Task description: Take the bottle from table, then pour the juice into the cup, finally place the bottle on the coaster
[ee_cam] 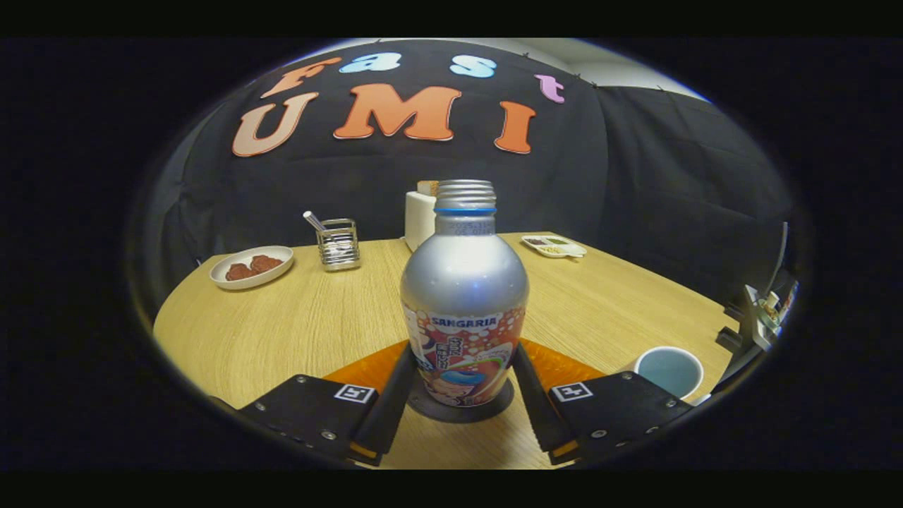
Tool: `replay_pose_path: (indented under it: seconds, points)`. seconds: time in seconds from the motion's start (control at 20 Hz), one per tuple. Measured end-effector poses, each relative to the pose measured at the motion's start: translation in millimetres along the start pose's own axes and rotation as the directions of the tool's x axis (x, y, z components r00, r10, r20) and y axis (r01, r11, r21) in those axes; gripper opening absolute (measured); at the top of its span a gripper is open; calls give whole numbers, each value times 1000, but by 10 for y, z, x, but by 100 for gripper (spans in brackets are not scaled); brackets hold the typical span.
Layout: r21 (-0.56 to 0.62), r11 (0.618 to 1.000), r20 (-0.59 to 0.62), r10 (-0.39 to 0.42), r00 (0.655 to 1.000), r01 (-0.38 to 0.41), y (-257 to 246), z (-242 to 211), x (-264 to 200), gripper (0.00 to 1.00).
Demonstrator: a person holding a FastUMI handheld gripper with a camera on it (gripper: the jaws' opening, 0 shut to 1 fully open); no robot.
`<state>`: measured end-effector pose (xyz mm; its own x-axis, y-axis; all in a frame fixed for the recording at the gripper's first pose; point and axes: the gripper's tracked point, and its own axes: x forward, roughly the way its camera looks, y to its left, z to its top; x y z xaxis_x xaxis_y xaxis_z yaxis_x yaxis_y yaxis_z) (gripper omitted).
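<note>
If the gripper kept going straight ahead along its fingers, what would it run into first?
The bottle: it stands upright between the gripper fingers on a dark coaster, so the palm would probably reach it at once. Whether the fingers already press it is unclear.

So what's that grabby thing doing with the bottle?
A hand-held gripper has its two black fingers pressed on either side of a silver metal drink bottle with a colourful label. The bottle stands upright with no cap, on a dark round coaster that lies on an orange mat on the wooden table. A pale blue cup sits off to the right.
</note>
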<state>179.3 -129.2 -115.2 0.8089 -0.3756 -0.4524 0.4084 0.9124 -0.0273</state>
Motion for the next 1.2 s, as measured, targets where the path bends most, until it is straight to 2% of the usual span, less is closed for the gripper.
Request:
replay_pose_path:
  seconds: [0.2,0.5,0.75,1.0,1.2]
  points:
    - [26,1000,-11,11,1000,-11,1,-51,-25,77]
    - [5,1000,-39,17,999,-17,5,-164,-112,81]
    - [-43,999,-71,30,997,-33,23,-239,-293,95]
    - [-16,992,31,123,992,-123,152,31,-792,97]
    - [-37,977,165,215,963,-212,364,438,-1366,97]
